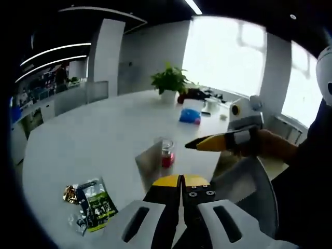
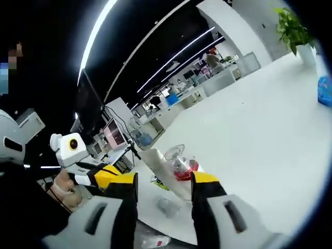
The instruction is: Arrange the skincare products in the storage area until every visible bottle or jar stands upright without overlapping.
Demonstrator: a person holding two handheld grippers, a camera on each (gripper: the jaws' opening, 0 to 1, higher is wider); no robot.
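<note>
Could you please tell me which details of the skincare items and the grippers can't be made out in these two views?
- Small jar, left gripper view: too small and blurred to read any label.
- Clear organizer, right gripper view: the right gripper covers its lower part.
- Sachets, left gripper view: print too small to read.
- Blue packet, right gripper view: cut off by the edge.
- Left gripper: jaws shut, tips against each other.

Your left gripper (image 1: 181, 181) has grey jaws, yellow-tipped over black, with screws by the hinge; your right gripper (image 2: 164, 181) matches.
</note>
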